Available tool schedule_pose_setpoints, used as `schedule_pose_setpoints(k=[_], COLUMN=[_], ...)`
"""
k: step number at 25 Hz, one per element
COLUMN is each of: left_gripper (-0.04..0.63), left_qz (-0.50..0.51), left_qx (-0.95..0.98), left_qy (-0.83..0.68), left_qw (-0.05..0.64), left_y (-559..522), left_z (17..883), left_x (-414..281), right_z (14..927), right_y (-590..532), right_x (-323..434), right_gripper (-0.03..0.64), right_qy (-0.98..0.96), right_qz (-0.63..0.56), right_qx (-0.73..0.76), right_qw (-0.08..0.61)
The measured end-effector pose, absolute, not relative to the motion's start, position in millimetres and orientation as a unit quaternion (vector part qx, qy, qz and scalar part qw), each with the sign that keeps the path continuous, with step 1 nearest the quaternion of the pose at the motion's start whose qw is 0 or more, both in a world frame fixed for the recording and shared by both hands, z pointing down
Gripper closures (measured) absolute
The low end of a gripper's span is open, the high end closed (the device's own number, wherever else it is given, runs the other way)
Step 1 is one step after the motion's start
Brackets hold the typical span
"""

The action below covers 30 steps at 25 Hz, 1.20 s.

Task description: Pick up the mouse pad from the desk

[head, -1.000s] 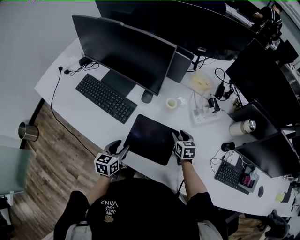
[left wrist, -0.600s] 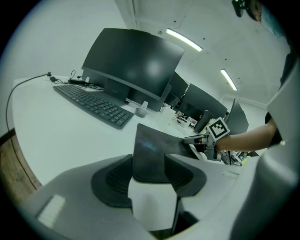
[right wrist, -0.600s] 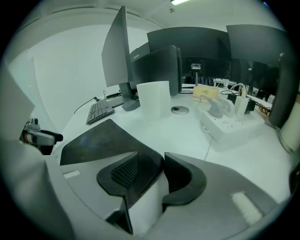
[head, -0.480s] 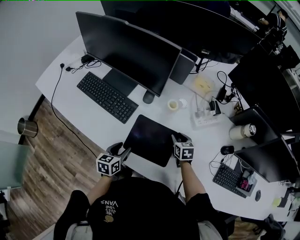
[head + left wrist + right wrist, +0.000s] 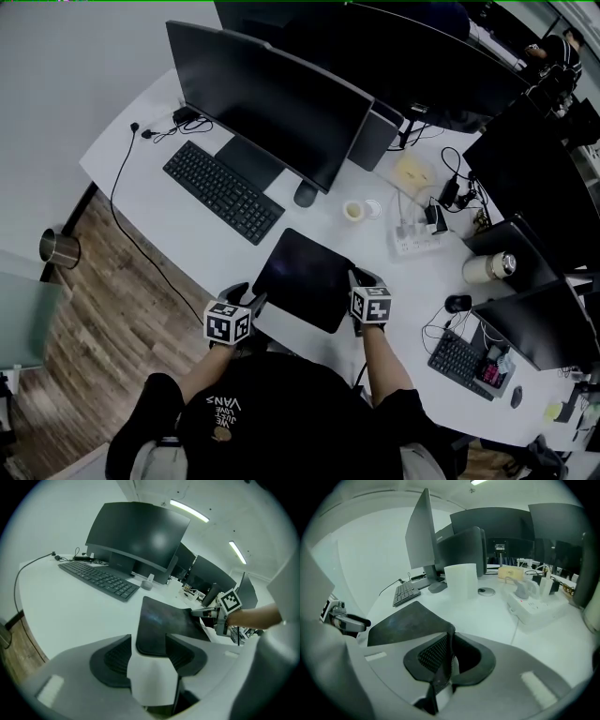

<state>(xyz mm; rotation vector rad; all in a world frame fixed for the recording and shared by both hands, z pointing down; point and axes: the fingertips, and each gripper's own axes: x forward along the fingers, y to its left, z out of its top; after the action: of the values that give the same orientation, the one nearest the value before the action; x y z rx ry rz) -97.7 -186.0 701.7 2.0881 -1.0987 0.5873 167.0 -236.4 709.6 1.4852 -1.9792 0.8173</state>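
Observation:
The black mouse pad (image 5: 302,277) lies on the white desk (image 5: 187,239) in front of the person. My right gripper (image 5: 360,281) is at its right edge; in the right gripper view the jaws are closing on the pad (image 5: 405,623), whose edge curls up pinched between the pads (image 5: 433,656). My left gripper (image 5: 251,306) sits at the pad's near-left corner. In the left gripper view its jaws are opening and stand wide, with that corner of the pad (image 5: 161,620) between them, untouched by the pads. The right gripper (image 5: 208,613) also shows there.
A black keyboard (image 5: 223,191) and a large monitor (image 5: 272,103) stand behind the pad. A tape roll (image 5: 354,211), a power strip (image 5: 417,244), a metal can (image 5: 487,267) and a black mouse (image 5: 457,303) lie to the right. The desk's edge runs just below both grippers.
The right jaws have closed onto the pad's right edge, which now curls up. The left gripper has sunk a little at the pad's near-left corner.

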Motion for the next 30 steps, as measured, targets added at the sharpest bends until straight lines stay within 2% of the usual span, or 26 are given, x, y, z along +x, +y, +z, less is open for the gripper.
schedule_pose_setpoints(k=[20, 27, 30], left_gripper=[0.393, 0.495, 0.518], left_qz=[0.273, 0.275, 0.267], left_qx=[0.775, 0.781, 0.785], left_qy=[-0.472, -0.447, -0.441], left_qw=[0.321, 0.338, 0.344], left_y=[-190, -190, -191], left_z=[714, 714, 712], left_x=[-91, -82, -79], right_z=[696, 695, 693], right_y=[-229, -228, -228], right_x=[160, 159, 158], right_gripper=[0.568, 0.568, 0.568], right_qy=[-0.73, -0.727, -0.727], right_qz=[0.293, 0.29, 0.289], right_qx=[0.564, 0.571, 0.572], right_qw=[0.249, 0.248, 0.247])
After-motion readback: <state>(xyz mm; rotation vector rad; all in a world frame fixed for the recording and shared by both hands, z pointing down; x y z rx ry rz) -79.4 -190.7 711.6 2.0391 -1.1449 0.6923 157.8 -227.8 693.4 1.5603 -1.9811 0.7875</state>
